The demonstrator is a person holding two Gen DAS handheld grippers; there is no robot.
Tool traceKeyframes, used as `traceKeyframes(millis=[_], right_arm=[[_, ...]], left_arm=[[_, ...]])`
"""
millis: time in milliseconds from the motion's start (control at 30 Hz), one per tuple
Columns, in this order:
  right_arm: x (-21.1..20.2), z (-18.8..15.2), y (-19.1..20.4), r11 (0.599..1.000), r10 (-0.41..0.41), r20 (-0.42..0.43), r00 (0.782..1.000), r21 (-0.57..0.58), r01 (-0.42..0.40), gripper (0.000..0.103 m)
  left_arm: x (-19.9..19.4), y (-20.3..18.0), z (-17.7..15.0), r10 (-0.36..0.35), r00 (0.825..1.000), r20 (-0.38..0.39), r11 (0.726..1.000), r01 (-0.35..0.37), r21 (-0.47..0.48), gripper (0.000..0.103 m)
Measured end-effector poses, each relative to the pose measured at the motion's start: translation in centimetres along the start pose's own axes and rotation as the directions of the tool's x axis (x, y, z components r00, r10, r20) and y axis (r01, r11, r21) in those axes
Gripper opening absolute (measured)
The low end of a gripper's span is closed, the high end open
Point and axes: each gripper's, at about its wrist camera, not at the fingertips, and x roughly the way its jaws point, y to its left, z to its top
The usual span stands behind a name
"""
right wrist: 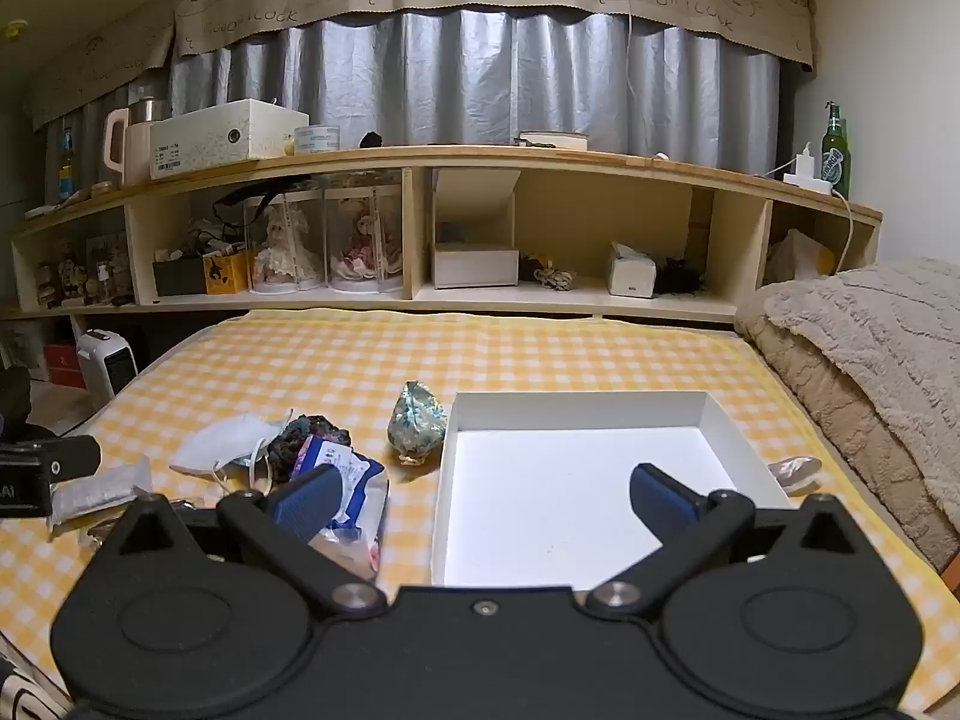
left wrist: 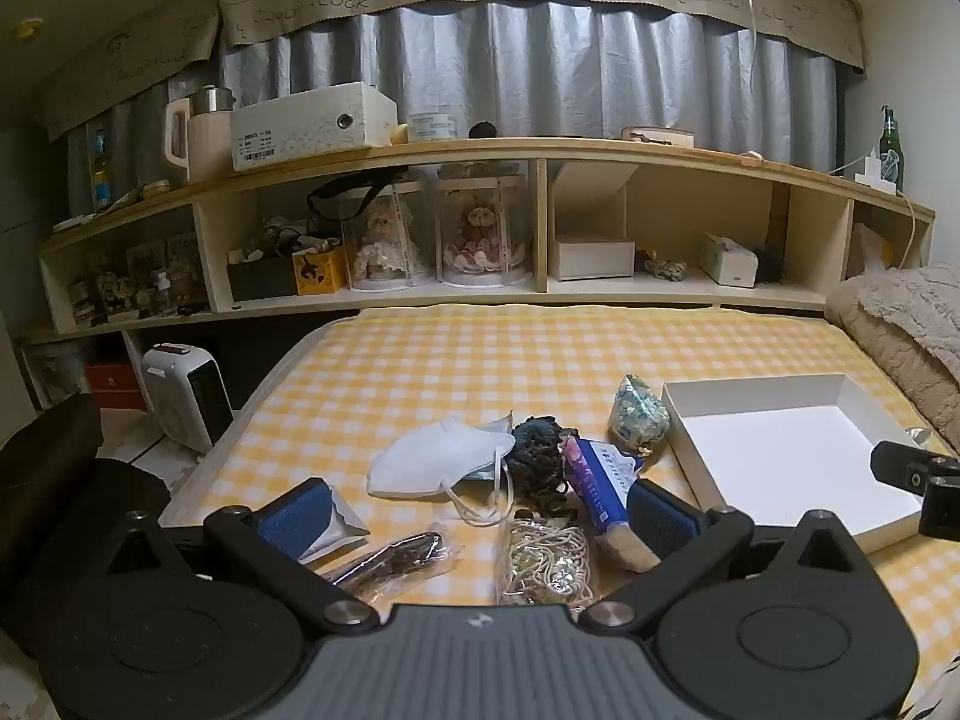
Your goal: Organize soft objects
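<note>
On the yellow checked cloth lies a heap of soft items: a white face mask [left wrist: 435, 456] [right wrist: 219, 441], a dark knitted scrunchie [left wrist: 540, 453] [right wrist: 306, 429], a blue tissue pack [left wrist: 603, 489] [right wrist: 345, 480], a floral pouch [left wrist: 639, 420] [right wrist: 417, 420], a bag of cord [left wrist: 546, 558] and a bag of dark items [left wrist: 396, 558]. A shallow white box [left wrist: 780, 456] [right wrist: 576, 492] sits to their right with nothing in it. My left gripper [left wrist: 480, 510] hangs open above the heap. My right gripper [right wrist: 480, 498] is open over the box's left wall, holding nothing.
A wooden shelf unit [left wrist: 540, 150] with dolls, boxes and a tissue box runs along the back. A beige fleece blanket [right wrist: 870, 360] is piled at the right. A small white heater [left wrist: 186, 396] stands on the floor at left. A silver packet [right wrist: 99, 492] lies at the cloth's left.
</note>
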Motion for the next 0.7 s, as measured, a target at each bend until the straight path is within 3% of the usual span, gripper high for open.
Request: traceKeyframes(millis=[700], right_arm=[[-0.01, 0.07, 0.06, 1.000, 0.000, -0.003, 1.000, -0.002, 0.000, 0.103]], left_arm=[[-0.02, -0.03, -0.01, -0.002, 1.000, -0.004, 1.000, 0.002, -0.004, 0.103]])
